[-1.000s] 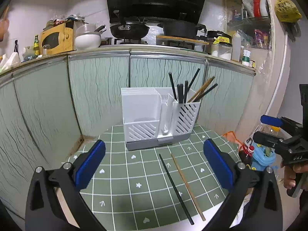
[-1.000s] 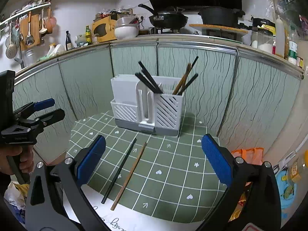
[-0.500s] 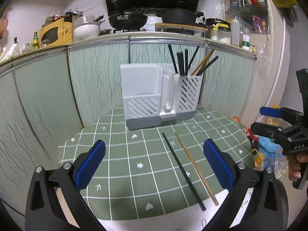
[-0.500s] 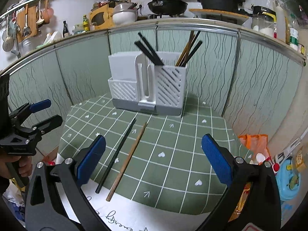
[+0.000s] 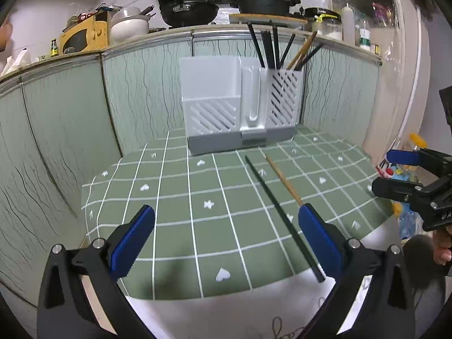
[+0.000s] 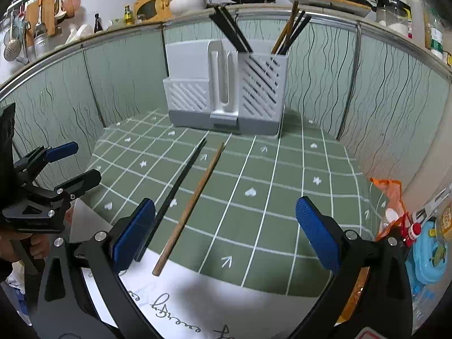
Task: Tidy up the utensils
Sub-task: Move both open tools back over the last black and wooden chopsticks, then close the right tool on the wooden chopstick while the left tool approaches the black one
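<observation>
Green checked cloth (image 5: 197,186): covers the small counter (image 6: 197,305) across the middle of both views; white hearts, flowers and arrows are printed in its squares.
Holder: a white and grey utensil holder (image 5: 240,107) stands upright at the far edge of the cloth, upper centre of both frames, against the green wavy-lined panels (image 5: 141,84).
Chopsticks in holder: dark and wooden chopsticks (image 5: 282,48) lean out of its slatted right-hand compartment; the left compartments look bare from here.
Black chopstick (image 5: 271,195): lies flat on the cloth in front of the holder, running from near its base toward the near edge; in the left wrist view its near end passes just beside the right pad.
Wooden chopstick (image 6: 192,206): lies flat just beside the black one, on its right, not touching it along the visible length; its near end reaches the white edge of the counter.
Left hand-held gripper (image 5: 224,234): fingers spread wide, nothing between the blue pads (image 5: 132,243), hovering low over the near edge of the cloth.
Right hand-held gripper (image 6: 224,231): also spread wide and empty; the black chopstick's near end runs behind its left pad (image 6: 135,234), the wooden one sits between the pads.
Background: pans (image 5: 195,8) and a white bowl (image 5: 130,26) on the ledge above, upper part of the frame.
</observation>
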